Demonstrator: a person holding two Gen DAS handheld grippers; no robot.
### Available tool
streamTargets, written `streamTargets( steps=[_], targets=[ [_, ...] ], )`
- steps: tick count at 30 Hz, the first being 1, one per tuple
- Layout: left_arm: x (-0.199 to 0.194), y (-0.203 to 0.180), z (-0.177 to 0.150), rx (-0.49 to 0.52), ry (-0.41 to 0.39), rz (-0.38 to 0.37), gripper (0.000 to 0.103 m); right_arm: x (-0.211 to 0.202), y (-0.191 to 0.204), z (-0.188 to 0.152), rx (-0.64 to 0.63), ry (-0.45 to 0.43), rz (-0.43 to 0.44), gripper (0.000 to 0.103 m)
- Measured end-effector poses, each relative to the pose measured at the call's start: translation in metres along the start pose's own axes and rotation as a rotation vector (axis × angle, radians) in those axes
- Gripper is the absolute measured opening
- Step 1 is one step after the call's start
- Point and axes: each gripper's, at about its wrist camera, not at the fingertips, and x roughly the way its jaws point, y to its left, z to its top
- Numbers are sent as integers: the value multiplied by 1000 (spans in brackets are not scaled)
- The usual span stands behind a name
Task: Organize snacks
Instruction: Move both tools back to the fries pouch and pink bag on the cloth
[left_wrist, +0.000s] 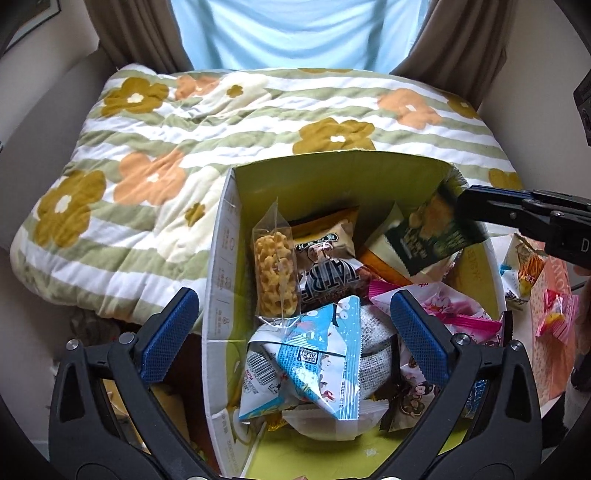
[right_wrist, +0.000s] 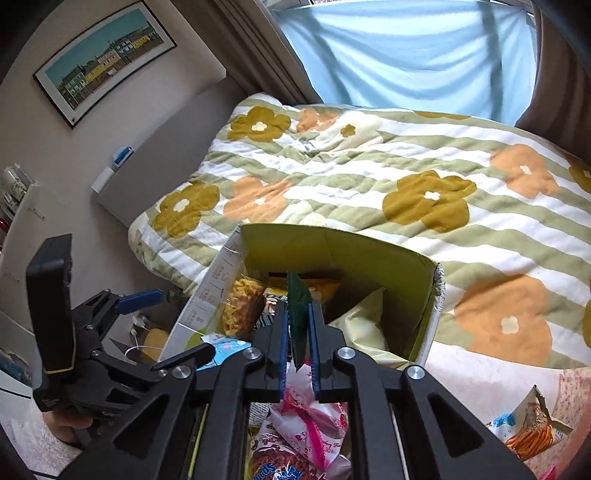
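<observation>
Soft daylight comes from 12 o'clock through the pale blue sheer curtain (left_wrist: 299, 33), which glows brightly without burning out. The flower-patterned striped quilt (left_wrist: 221, 122) is evenly lit, with faint shadows in its folds. Small glints sit on the glossy blue-and-white snack packet (left_wrist: 325, 354). Both views are sharp at centre; fisheye bending and dark corners frame the edges.

Quilt (left_wrist: 236, 122) showing green-white stripes with mustard and orange flowers. Box (left_wrist: 332, 173) showing yellow-green inside, white outside. Dark green packet (left_wrist: 436, 229) showing yellow print. Blue-white packet (left_wrist: 325, 354) showing cartoon print. Pink wrapper (left_wrist: 461, 314) showing white patches. Hand-held gripper pads (left_wrist: 170, 332) showing blue.
</observation>
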Motion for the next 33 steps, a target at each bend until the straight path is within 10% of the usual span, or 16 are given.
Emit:
streamTargets(
  steps=[2,4,20,33],
  targets=[
    [-1,-1,-1,-2,1,-1,103,0,-2,-2,4,5,-18,83],
    [-2,0,-3,-2,4,3,103,-3,-2,-5,2,-8,-21,103],
    [-39,-13,-12,51,-63,25,103,-56,13,-35,-6,-62,-139,103],
    [-65,-162,-3,235,-111,-114,103,-179,-84,-139,304,-166,-328,103]
  ],
)
